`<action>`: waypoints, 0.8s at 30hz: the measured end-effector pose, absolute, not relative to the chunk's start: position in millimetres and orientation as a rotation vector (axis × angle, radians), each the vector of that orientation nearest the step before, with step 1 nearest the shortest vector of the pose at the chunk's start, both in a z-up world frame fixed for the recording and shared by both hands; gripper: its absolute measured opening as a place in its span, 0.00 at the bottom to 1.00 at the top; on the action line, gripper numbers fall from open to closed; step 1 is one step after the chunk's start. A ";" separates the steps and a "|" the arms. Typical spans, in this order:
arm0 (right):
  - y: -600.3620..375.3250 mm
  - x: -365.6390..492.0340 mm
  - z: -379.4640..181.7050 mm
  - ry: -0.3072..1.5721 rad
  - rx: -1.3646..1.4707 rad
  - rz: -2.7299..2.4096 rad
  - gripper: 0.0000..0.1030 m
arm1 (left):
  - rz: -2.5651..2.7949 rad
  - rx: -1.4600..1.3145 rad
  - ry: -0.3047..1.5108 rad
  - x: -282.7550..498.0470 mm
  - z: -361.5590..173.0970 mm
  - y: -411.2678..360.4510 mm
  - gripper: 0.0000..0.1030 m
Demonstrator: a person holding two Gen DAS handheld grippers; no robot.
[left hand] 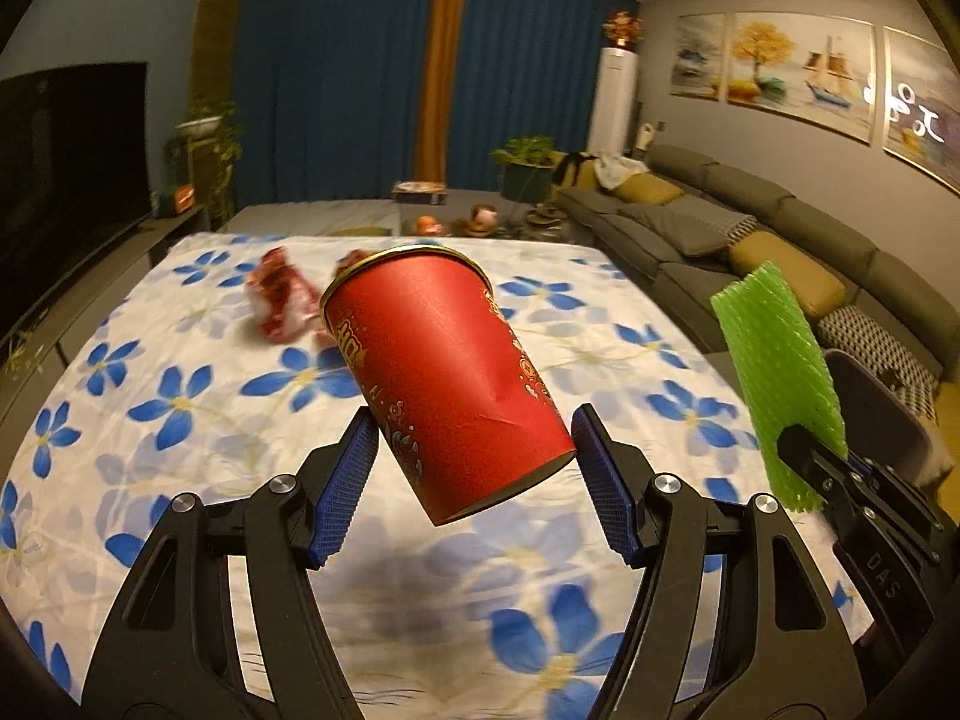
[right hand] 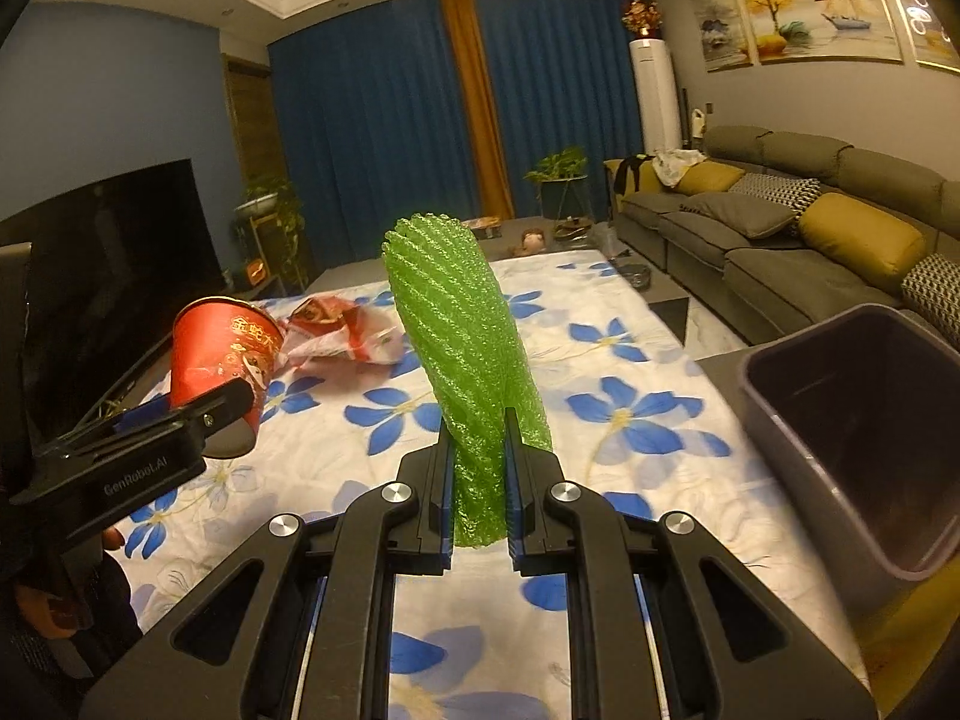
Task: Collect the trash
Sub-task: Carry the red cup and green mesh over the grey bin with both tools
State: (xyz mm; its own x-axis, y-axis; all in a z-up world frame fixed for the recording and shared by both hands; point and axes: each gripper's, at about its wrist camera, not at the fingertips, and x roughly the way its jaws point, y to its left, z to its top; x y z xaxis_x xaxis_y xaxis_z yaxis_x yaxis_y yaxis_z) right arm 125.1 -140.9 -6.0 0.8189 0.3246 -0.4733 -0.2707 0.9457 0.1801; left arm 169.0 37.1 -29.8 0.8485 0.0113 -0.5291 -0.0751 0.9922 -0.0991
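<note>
Both grippers are loaded above the floral surface (right hand: 630, 360). The right gripper (right hand: 478, 480) pinches a green foam net sleeve (right hand: 462, 348); carry it right over the dark bin (right hand: 780, 432) before opening. The left gripper (left hand: 474, 468) fingers clamp a tilted red paper cup (left hand: 444, 378); a red wrapper (left hand: 282, 300) remains.

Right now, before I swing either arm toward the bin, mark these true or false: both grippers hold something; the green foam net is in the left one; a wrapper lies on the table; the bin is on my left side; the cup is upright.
1. Both grippers hold something. True: the left gripper grips the red paper cup, the right gripper grips the green foam net.
2. The green foam net is in the left gripper. False: the right one holds it.
3. A wrapper lies on the table. True: a crumpled red wrapper rests on the floral tablecloth.
4. The bin is on the left. False: the dark bin stands at the right.
5. The cup is upright. False: it is tilted.
</note>
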 end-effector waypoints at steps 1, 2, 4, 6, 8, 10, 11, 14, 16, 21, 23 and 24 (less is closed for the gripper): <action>-146.3 123.4 -4.5 0.518 0.109 0.310 0.14 | 0.033 -0.112 0.553 169.0 -28.3 30.5 0.63; -151.6 121.8 -2.9 0.513 0.111 0.301 0.14 | 0.024 -0.107 0.552 169.0 -27.3 25.5 0.63; -161.2 119.5 0.0 0.503 0.116 0.286 0.14 | -0.002 -0.094 0.545 169.2 -24.8 11.4 0.63; -171.8 116.9 2.9 0.494 0.120 0.271 0.14 | -0.027 -0.080 0.539 169.3 -22.2 -3.1 0.63; -183.3 114.5 5.1 0.485 0.124 0.251 0.14 | -0.052 -0.067 0.533 170.1 -20.3 -16.4 0.63; -194.3 112.4 6.3 0.478 0.131 0.232 0.14 | -0.072 -0.059 0.529 171.1 -19.4 -27.8 0.63; -198.6 111.6 6.4 0.476 0.134 0.225 0.14 | -0.080 -0.055 0.528 172.3 -19.0 -32.8 0.63; -213.2 108.7 7.3 0.468 0.145 0.199 0.14 | -0.109 -0.036 0.524 174.1 -18.2 -52.2 0.63; -224.4 106.6 8.0 0.460 0.153 0.179 0.14 | -0.125 -0.029 0.523 175.6 -17.8 -62.3 0.63; -248.3 106.1 9.5 0.447 0.171 0.134 0.14 | -0.167 -0.012 0.519 176.3 -17.1 -89.1 0.63; -258.1 107.1 9.8 0.444 0.178 0.113 0.14 | -0.187 -0.006 0.519 178.4 -16.9 -100.1 0.63; -261.8 107.5 10.1 0.441 0.182 0.104 0.14 | -0.195 -0.004 0.518 179.3 -16.6 -104.2 0.63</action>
State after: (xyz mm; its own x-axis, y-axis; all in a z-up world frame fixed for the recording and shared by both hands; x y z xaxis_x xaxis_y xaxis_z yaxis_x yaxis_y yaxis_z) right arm 107.5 -261.8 10.1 0.8994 0.1393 -0.4144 -0.0606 0.9785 0.1972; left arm 179.3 -104.2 -16.6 0.8504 -0.1866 -0.4919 0.1846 0.9814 -0.0533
